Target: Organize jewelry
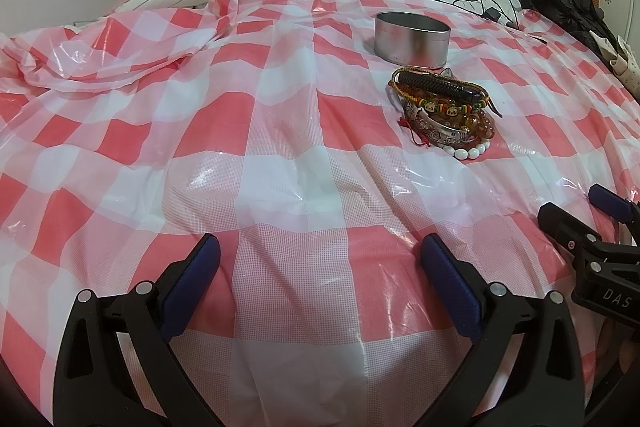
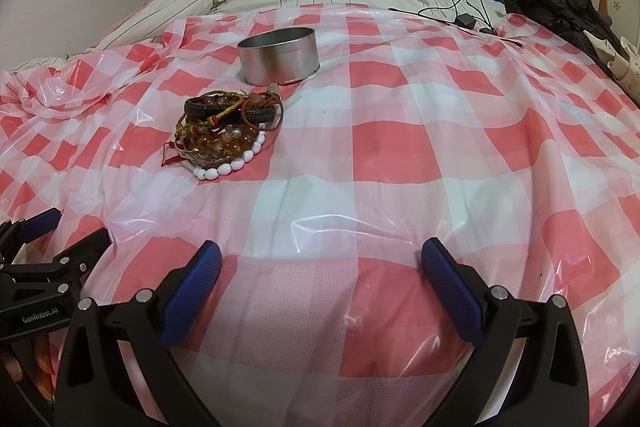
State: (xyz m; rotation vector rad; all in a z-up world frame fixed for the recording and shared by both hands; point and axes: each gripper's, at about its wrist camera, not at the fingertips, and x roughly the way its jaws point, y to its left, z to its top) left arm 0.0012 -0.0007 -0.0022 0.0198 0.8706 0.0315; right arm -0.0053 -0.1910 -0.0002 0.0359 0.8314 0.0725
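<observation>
- Both claws hang low over the bed, well short of the jewelry: the left claw (image 1: 320,267) and the right claw (image 2: 320,273) each have their jaws spread wide with nothing between them.
- The pile of bracelets (image 2: 224,137) sits on the checked plastic sheet (image 2: 400,147), just in front of the open metal tin (image 2: 280,55), which stands upright.
- Likely trouble: the bands look tangled and stacked, so pulling one could drag the rest along or scatter beads; the slick sheet may bunch and slide under a push.
- The black braided bracelet (image 1: 438,86) lies on top, its long side running roughly left to right across the pile; the white bead bracelet (image 2: 236,163) curls along the near edge.
</observation>
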